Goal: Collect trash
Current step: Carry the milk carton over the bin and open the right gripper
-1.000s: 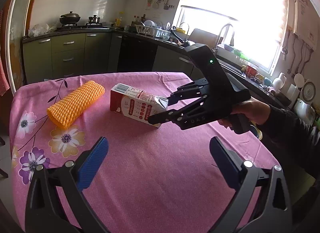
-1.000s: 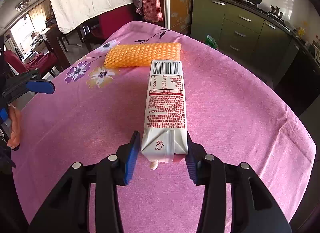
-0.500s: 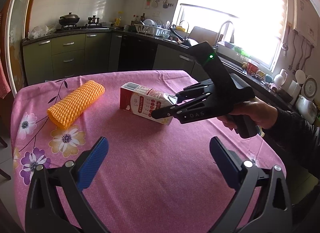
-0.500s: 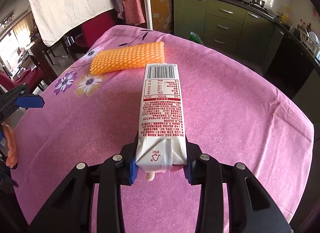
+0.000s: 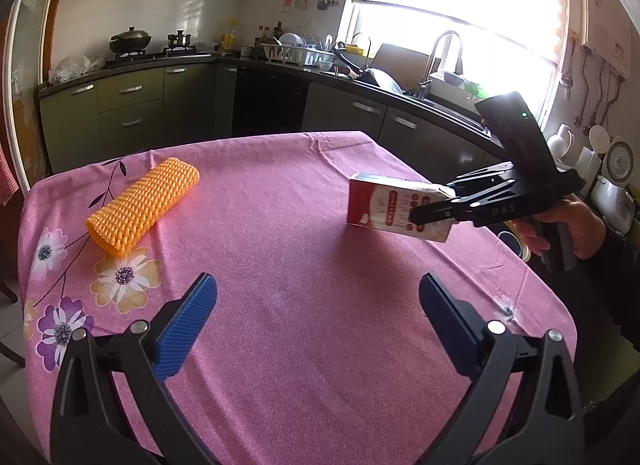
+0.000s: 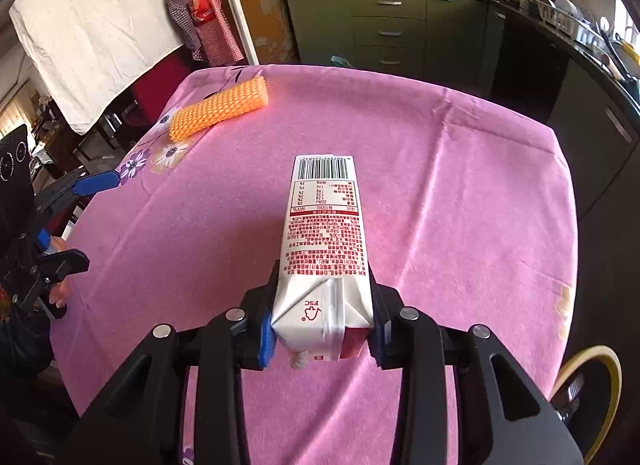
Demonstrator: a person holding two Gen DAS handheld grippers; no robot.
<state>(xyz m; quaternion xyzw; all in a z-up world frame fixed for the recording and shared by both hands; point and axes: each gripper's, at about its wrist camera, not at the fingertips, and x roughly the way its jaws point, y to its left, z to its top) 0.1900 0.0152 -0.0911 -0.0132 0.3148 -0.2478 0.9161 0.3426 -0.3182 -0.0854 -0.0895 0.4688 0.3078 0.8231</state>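
Observation:
My right gripper (image 6: 322,335) is shut on the gabled end of a white and red milk carton (image 6: 325,241) and holds it in the air above the pink tablecloth (image 6: 460,193). In the left wrist view the carton (image 5: 384,207) hangs at the table's right side in that gripper (image 5: 444,207). An orange foam net sleeve (image 5: 142,211) lies on the cloth at the far left; it also shows in the right wrist view (image 6: 218,108). My left gripper (image 5: 318,317) is open and empty above the table's near edge.
The tablecloth (image 5: 300,345) has flower prints along its left side. A bin with a yellow rim (image 6: 588,389) stands on the floor below the table's right edge. Kitchen cabinets (image 5: 132,109) and a sink counter (image 5: 400,89) line the back.
My right gripper has lifted the milk carton off the cloth and carried it to the right, away from the orange sleeve. My left gripper has stayed open and nearly still.

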